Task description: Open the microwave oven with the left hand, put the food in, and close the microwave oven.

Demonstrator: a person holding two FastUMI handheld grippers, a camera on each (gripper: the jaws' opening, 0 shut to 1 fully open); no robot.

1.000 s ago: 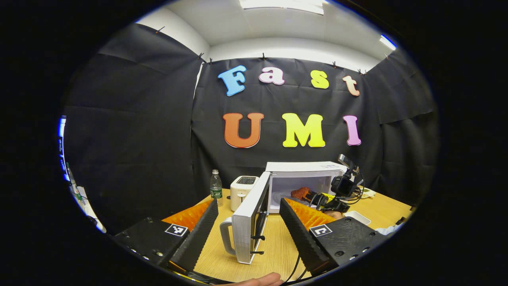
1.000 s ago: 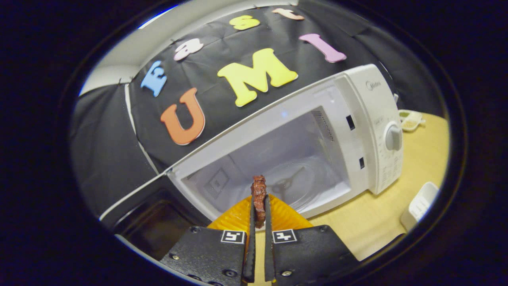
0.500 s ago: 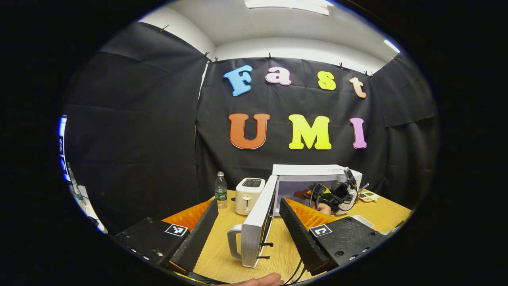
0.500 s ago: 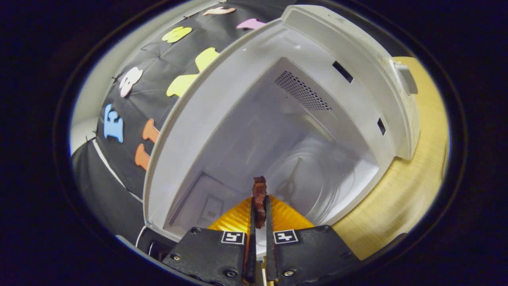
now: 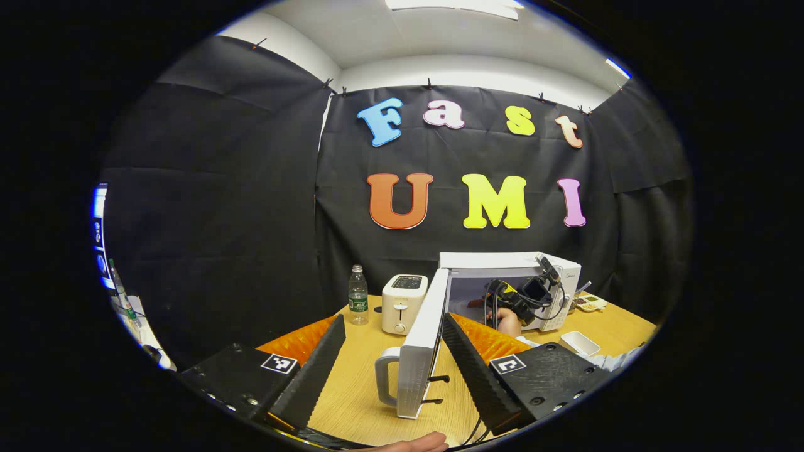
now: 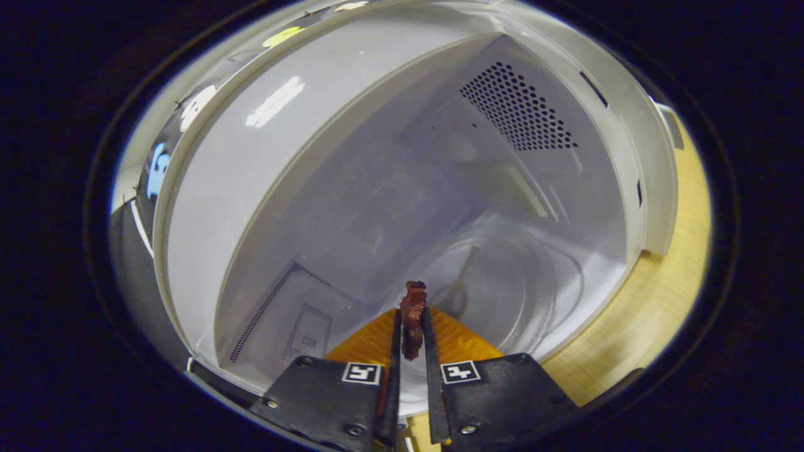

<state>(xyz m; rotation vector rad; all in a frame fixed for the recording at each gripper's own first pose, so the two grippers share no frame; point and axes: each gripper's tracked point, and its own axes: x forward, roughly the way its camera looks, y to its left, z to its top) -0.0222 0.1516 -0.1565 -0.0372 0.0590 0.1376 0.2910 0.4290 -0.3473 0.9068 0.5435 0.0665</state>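
The white microwave (image 5: 510, 261) stands at the back of the wooden table with its door (image 5: 419, 351) swung wide open, handle toward me. My left gripper (image 5: 393, 320) is open and hangs in front of the door's edge, touching nothing. My right gripper (image 6: 411, 326) is shut on a thin, dark red-brown piece of food (image 6: 413, 309). It reaches into the microwave's cavity (image 6: 389, 188), holding the food above the near-left edge of the glass turntable (image 6: 502, 282). In the left gripper view, the right gripper (image 5: 522, 296) and the hand (image 5: 507, 320) holding it are at the oven's opening.
A white toaster (image 5: 404, 303) and a water bottle (image 5: 358, 302) stand left of the microwave. A small white tray (image 5: 579, 342) and a little dish (image 5: 590, 303) lie on the table (image 5: 352, 389) to its right. Black cloth walls close the booth.
My right gripper has carried the food from in front of the oven into its cavity. The left gripper has drawn back slightly from the open door and stays open.
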